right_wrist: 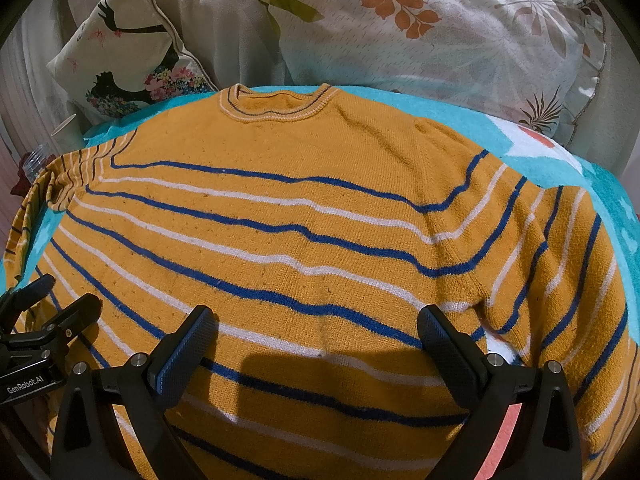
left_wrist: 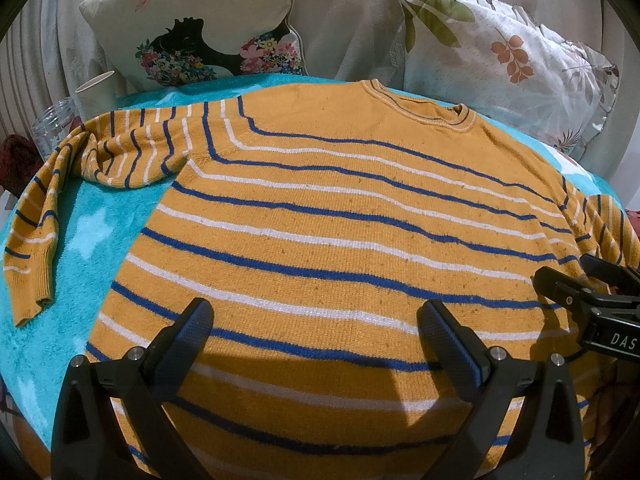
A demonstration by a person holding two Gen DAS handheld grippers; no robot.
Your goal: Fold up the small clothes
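A small mustard-yellow sweater (left_wrist: 320, 208) with blue and white stripes lies flat and spread out on a turquoise towel (left_wrist: 92, 216), collar at the far end. Its left sleeve (left_wrist: 44, 200) bends down along the towel; its right sleeve (right_wrist: 560, 264) lies out to the right. My left gripper (left_wrist: 316, 324) is open and empty, hovering over the lower body of the sweater. My right gripper (right_wrist: 316, 324) is open and empty over the lower right part of the sweater (right_wrist: 300, 220). Each gripper shows at the edge of the other's view: the right one (left_wrist: 560, 276), the left one (right_wrist: 68, 292).
Two printed pillows (left_wrist: 192, 28) (left_wrist: 504, 64) lean against the back behind the towel. A paper cup (left_wrist: 96, 92) and a clear jar (left_wrist: 56, 124) stand at the far left.
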